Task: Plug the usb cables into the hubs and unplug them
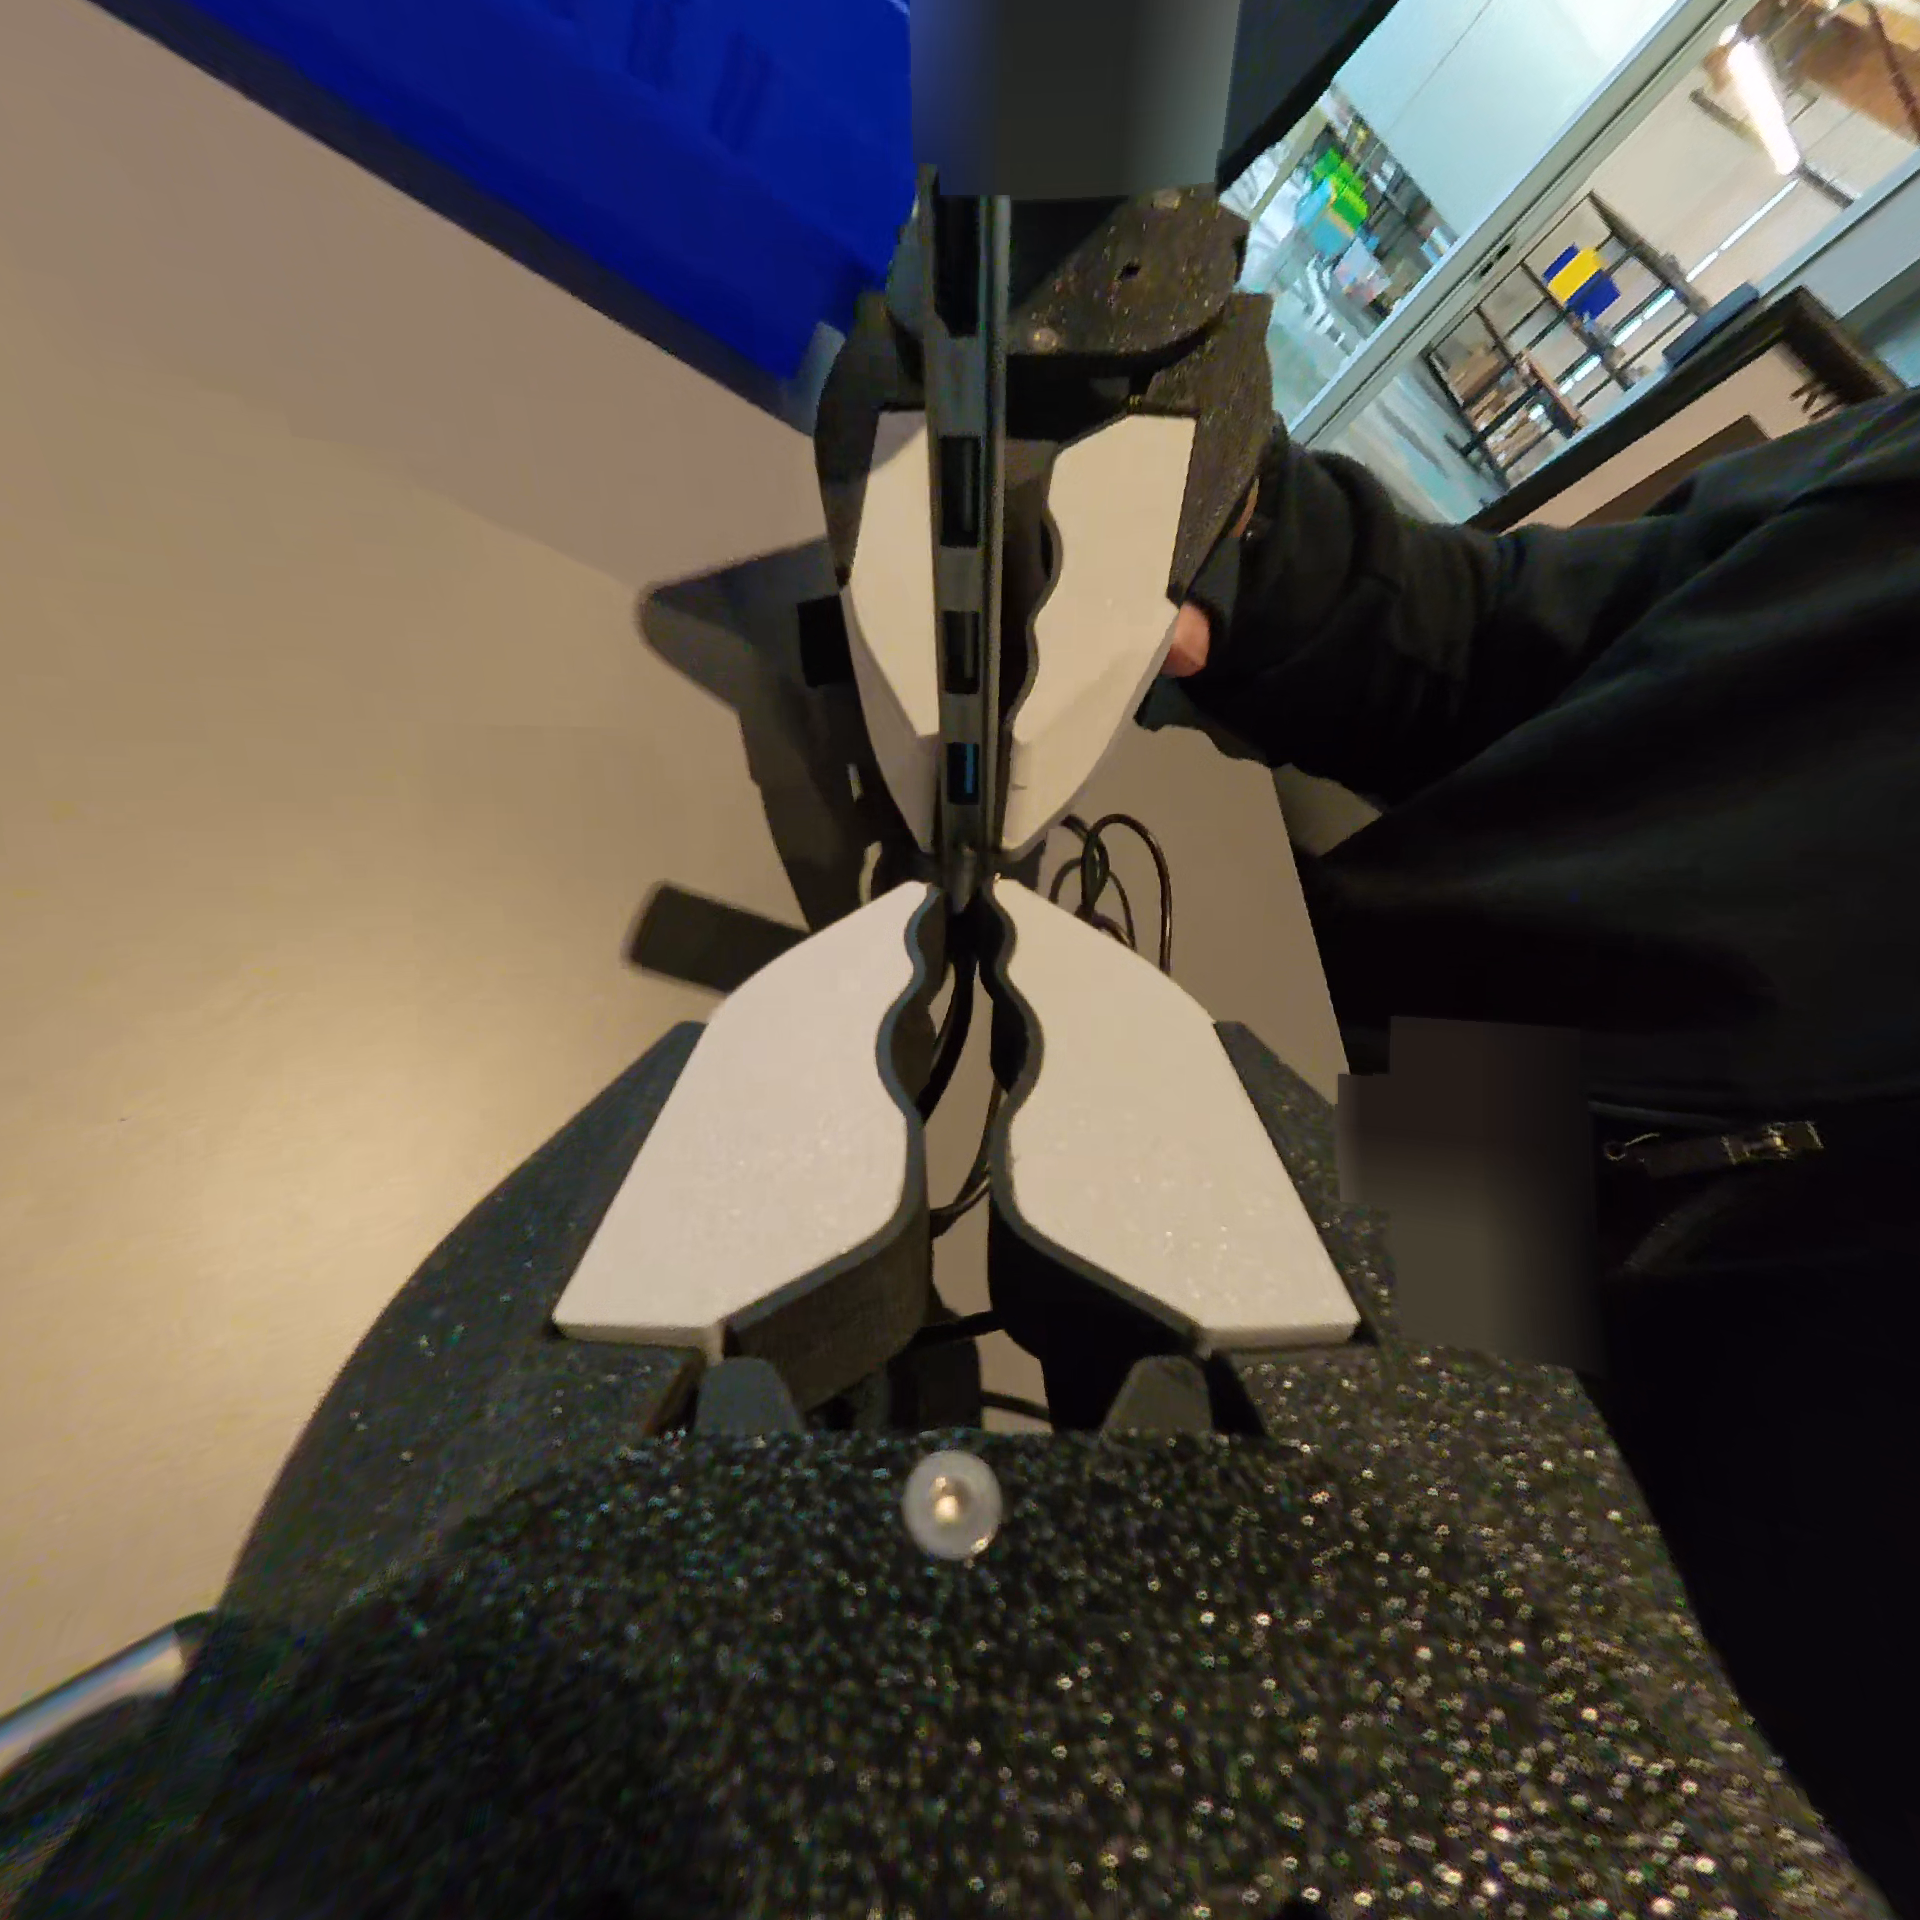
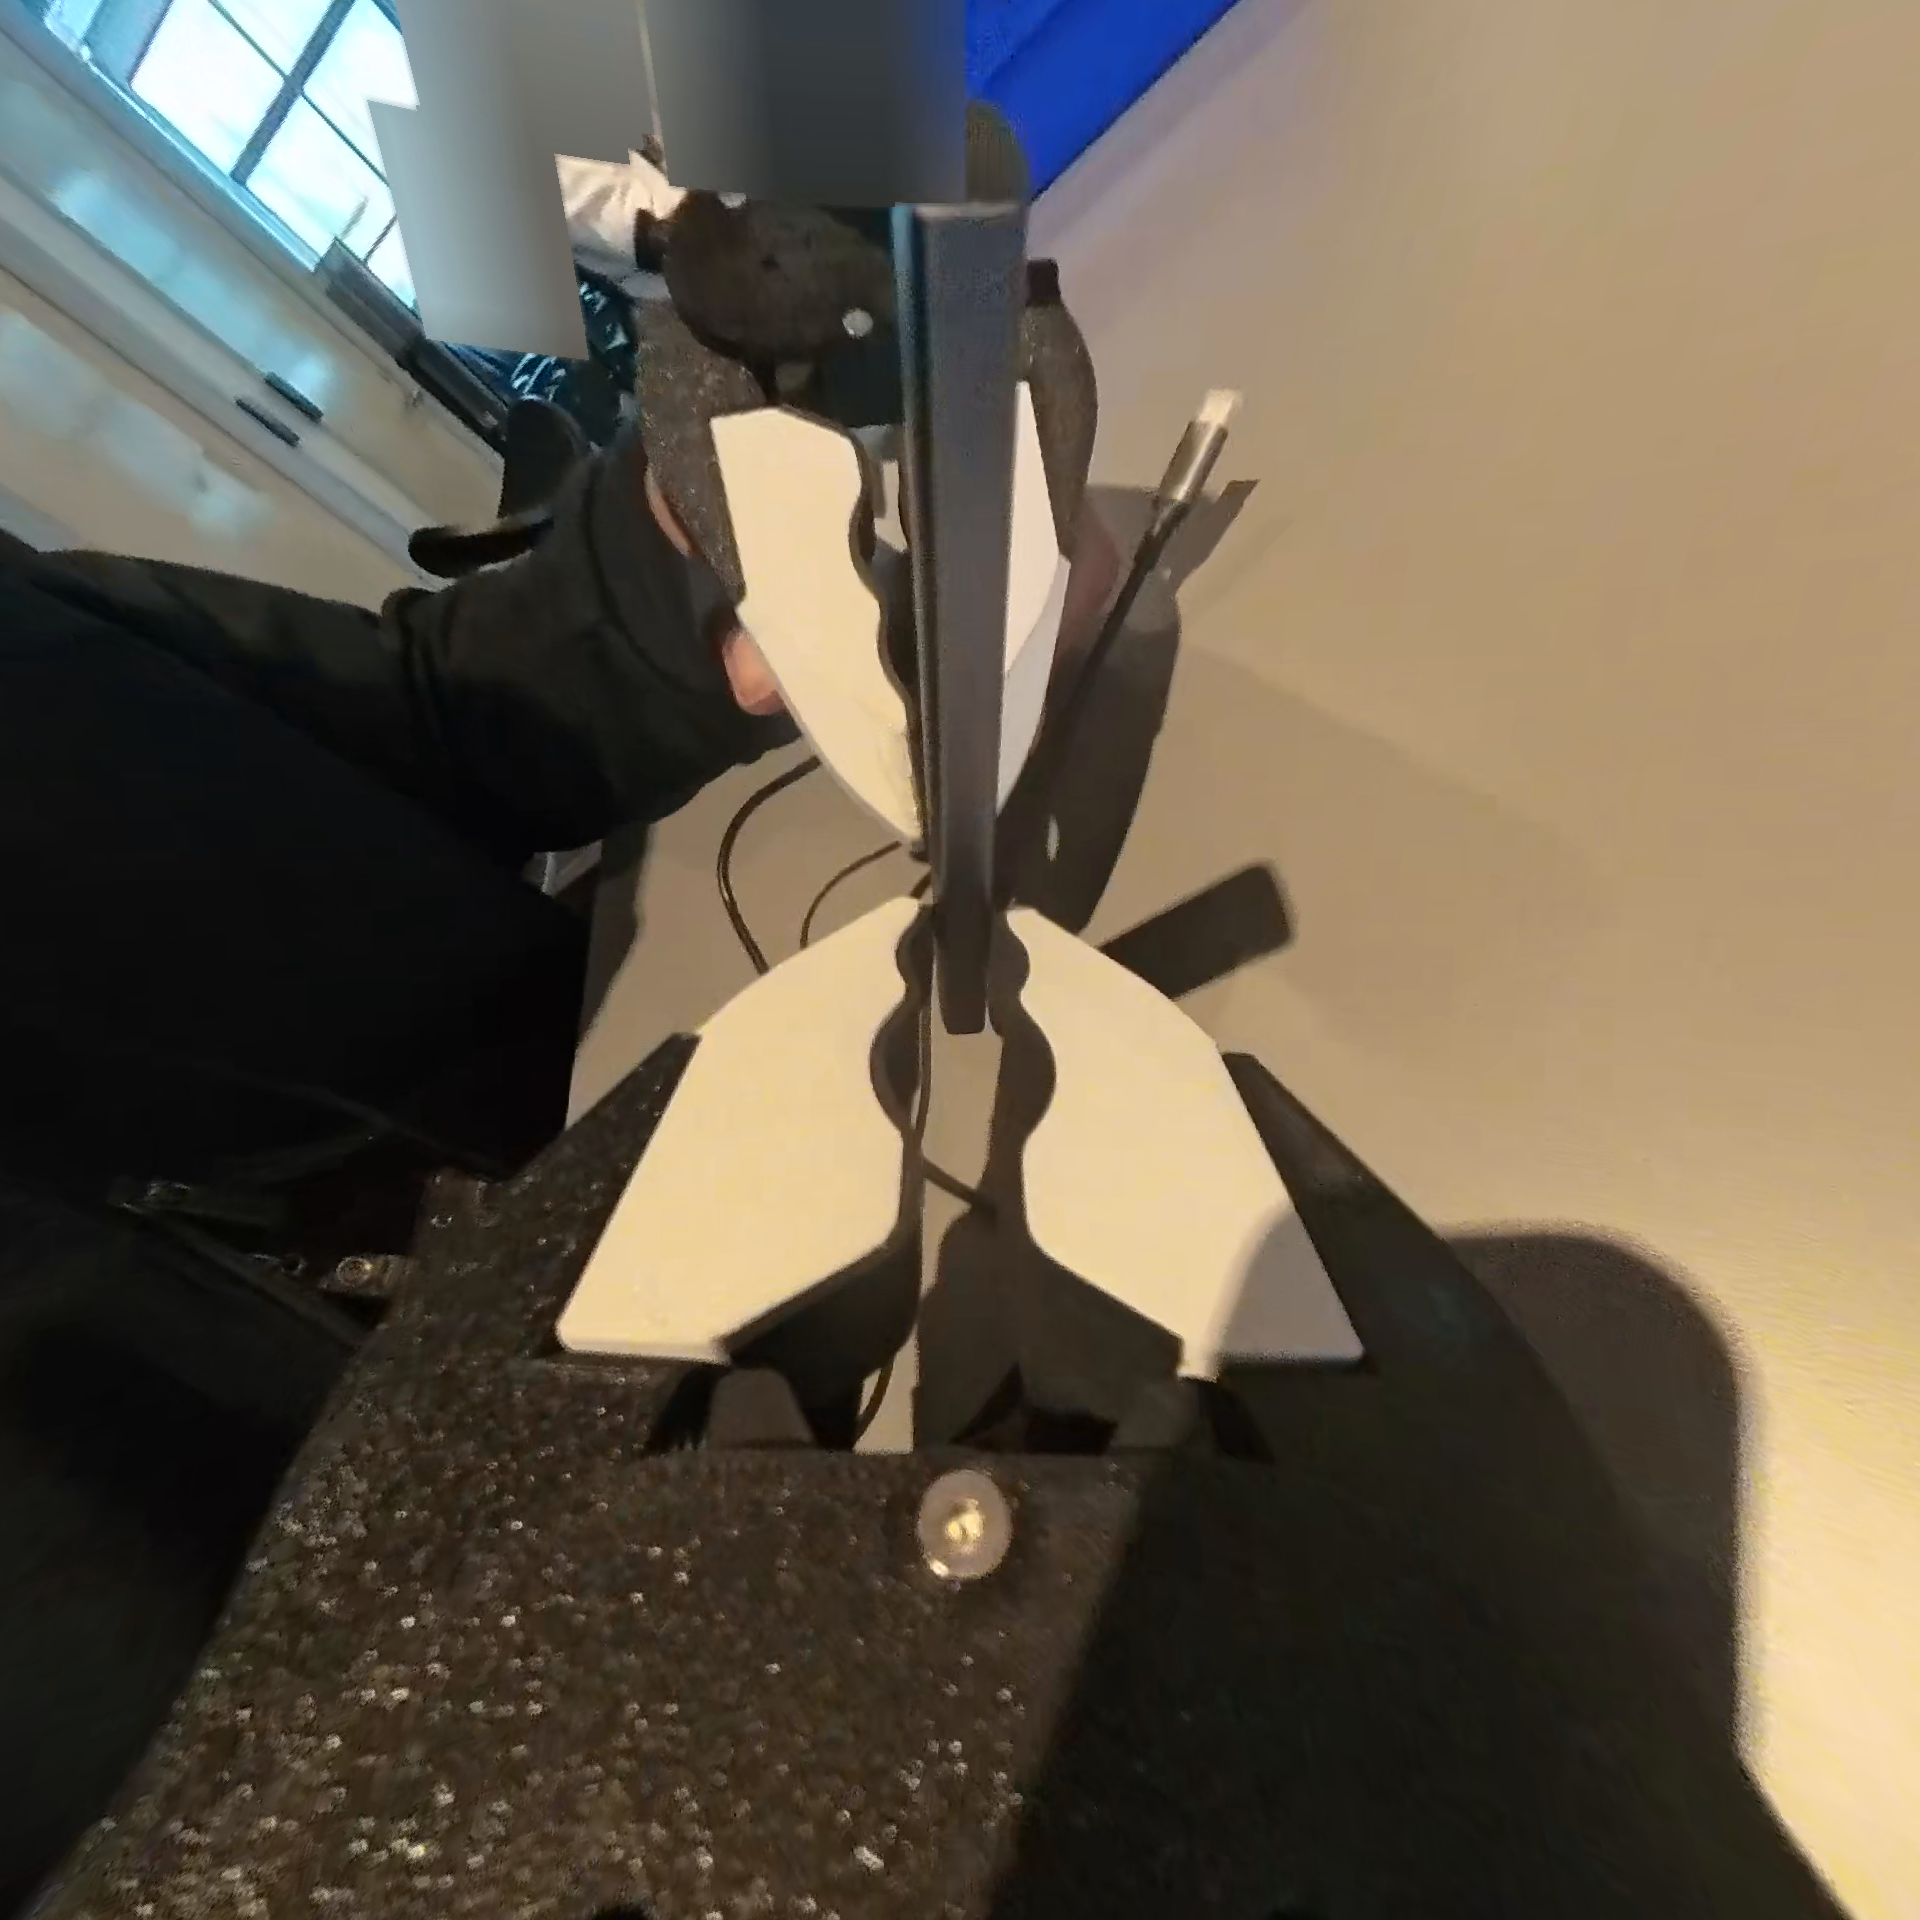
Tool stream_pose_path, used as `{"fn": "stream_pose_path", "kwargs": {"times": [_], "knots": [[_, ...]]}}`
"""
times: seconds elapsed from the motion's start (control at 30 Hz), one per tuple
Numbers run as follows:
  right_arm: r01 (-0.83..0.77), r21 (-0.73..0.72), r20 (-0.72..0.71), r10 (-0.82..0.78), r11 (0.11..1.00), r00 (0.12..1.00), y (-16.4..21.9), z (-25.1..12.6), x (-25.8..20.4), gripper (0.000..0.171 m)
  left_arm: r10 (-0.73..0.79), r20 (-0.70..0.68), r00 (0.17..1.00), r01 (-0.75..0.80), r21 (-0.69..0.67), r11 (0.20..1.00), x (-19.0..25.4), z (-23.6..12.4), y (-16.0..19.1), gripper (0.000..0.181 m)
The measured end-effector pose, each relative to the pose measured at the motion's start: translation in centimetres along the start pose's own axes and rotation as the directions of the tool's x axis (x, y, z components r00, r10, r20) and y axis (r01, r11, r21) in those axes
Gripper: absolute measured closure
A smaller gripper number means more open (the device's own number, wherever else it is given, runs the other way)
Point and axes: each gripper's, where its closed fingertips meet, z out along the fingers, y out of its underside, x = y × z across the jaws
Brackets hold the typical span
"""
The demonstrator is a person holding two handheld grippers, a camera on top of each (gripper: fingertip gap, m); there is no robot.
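Facing each other tip to tip, the two grippers meet at centre frame in both wrist views, with the hub (image 1: 964, 582) standing upright between them.

**Left gripper** (image 1: 961, 909)
- The white fingers (image 1: 790, 1122) are closed to a narrow slit at the tips.
- The slit sits at the point where the hub cable (image 1: 951, 1023) leaves the lower end of the hub. The thin black lead runs down between the fingers toward the bottom of the frame.
- In the right wrist view this gripper (image 2: 925, 831) appears at upper centre, partly behind the hub, held by a black-gloved hand (image 2: 582, 644).

**Right gripper** (image 2: 961, 935)
- The jaws are closed on the lower end of the hub (image 2: 961, 623), whose bottom edge sits just inside the fingertips.
- In the left wrist view this gripper (image 1: 966, 847) appears at upper centre, held by a second black-gloved hand (image 1: 1351, 603).

**Hub**
- It is a slim dark grey bar, raised clear of the beige surface (image 1: 312, 727).
- The left wrist view shows its narrow edge with a row of ports. The lowest port is blue inside, and none of the visible ports holds a plug.
- The right wrist view shows its plain flat face.

**Other items**
- A loose USB cable (image 2: 1132, 582) rises at upper right of the hub, its silver plug (image 2: 1205, 436) free and apart from the hub.
- Black cable loops (image 1: 1127, 883) lie right of centre.
- A blue bin (image 1: 520, 156) fills the upper left.
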Motion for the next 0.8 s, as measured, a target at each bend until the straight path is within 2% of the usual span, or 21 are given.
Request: {"fn": "stream_pose_path", "kwargs": {"times": [0.27, 0.37, 0.43, 0.63, 0.8], "knots": [[0.015, -0.123, 0.063, -0.008, 0.992, 0.998, 1.5, 0.9, -0.8, 0.163, 0.014, -0.021, 1.000, -0.016, -0.108, 0.994, 0.7, 0.3, 1.4, 0.176], [0.017, -0.134, 0.070, -0.007, 0.991, 0.998, 1.5, 1.0, -0.8, 0.163, 0.013, -0.018, 1.000, -0.015, -0.111, 0.994, 0.7, 0.3, 1.5, 0.176], [0.016, -0.104, 0.057, -0.010, 0.994, 0.998, 1.1, 0.9, -0.6, 0.162, -0.007, -0.021, 1.000, 0.005, -0.082, 0.997, 0.6, 0.2, 1.2, 0.176], [0.020, 0.133, 0.066, -0.029, 0.991, 0.997, -2.0, -0.3, -1.0, 0.161, -0.030, -0.078, 0.997, 0.036, 0.075, 0.997, 0.9, -0.5, -1.1, 0.176], [0.014, 0.199, 0.071, -0.029, 0.980, 0.997, -2.7, -1.2, -1.0, 0.161, -0.034, -0.089, 0.995, 0.044, 0.107, 0.993, 0.9, -0.8, -1.5, 0.176]]}}
